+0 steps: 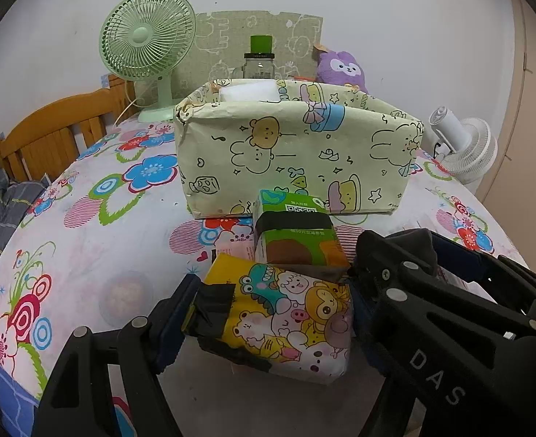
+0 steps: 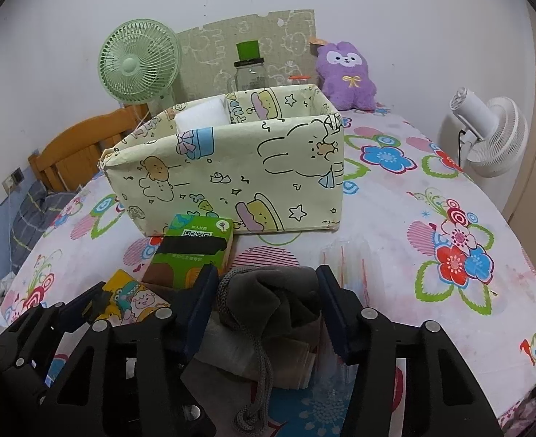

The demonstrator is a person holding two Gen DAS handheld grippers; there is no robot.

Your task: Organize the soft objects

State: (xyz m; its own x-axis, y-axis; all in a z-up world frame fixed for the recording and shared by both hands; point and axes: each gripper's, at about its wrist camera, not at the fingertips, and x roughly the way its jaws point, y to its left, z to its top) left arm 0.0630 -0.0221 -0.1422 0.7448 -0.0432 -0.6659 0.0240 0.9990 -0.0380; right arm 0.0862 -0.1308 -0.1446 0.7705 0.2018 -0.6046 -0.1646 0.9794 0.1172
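Left gripper (image 1: pixel 273 313) is closed on the cartoon tissue pack (image 1: pixel 286 317), right gripper (image 2: pixel 268 306) closed on the grey pouch (image 2: pixel 268 298), both just in front of the box (image 2: pixel 227 167). Lift each w/ firm grip, clear the box rim, then lower inside beside the white foam (image 2: pixel 202 114).

- The storage box (image 1: pixel 297 153) stands on the table (image 1: pixel 85 240), with a foam block (image 1: pixel 249 93) inside it at the back left.
- Behind the box stand a desk fan (image 1: pixel 147 40), a jar (image 1: pixel 258 62) and a plush toy (image 1: pixel 342 69), fan leftmost, toy rightmost.
- In front of the box lies a tissue pack (image 1: pixel 297 236); a cartoon pack (image 1: pixel 286 317) lies nearer still, touching it.
- A drawstring pouch (image 2: pixel 268 298) lies right of both packs.
- A second fan (image 2: pixel 493 134) stands beyond the table's right edge.
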